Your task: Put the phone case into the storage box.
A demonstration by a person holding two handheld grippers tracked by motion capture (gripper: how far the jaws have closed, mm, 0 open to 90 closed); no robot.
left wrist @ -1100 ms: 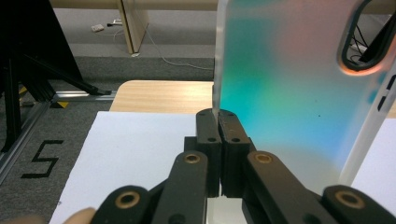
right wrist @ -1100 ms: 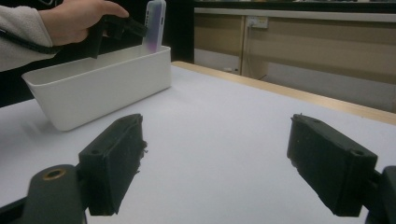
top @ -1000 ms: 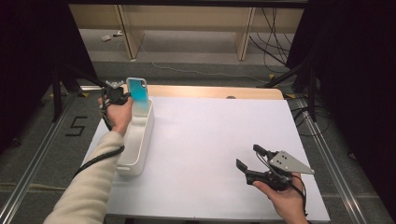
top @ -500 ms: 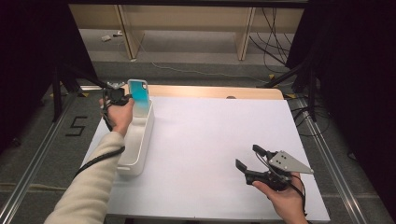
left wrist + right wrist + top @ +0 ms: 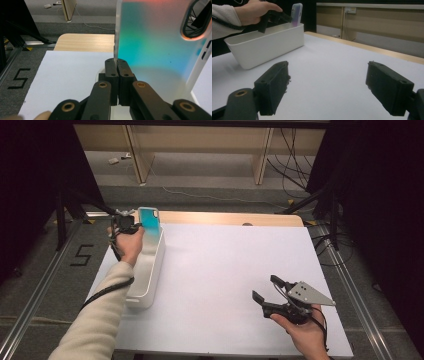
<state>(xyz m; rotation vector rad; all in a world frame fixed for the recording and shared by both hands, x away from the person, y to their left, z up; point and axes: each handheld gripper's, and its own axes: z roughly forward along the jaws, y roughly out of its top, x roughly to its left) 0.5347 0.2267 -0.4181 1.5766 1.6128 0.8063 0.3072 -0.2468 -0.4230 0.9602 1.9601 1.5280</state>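
The phone case (image 5: 155, 50) is standing upright, with its lower part inside the far end of the white bin (image 5: 150, 270) and its upper part rising above the rim. It is translucent, with a teal colour that is turning to pink near the top, and the oval camera hole is sitting at its upper corner. In the high view the phone case (image 5: 149, 220) is showing as a teal rectangle at the far end of the bin. In the right gripper view the phone case (image 5: 296, 13) is sticking up over the bin (image 5: 267, 46).

The left gripper (image 5: 116, 62) is holding the case by its side edge. Its two black jaws are pressing together on that thin edge, so they are looking almost closed. In the high view the left hand (image 5: 129, 242) is hanging over the far end of the bin, and a cream sleeve is covering the forearm.

The right gripper (image 5: 265, 289) is resting low near the front right part of the white table (image 5: 225, 260), well apart from the bin. Its jaws are standing wide apart with nothing between them. The right hand (image 5: 305, 335) is gripping it from below.
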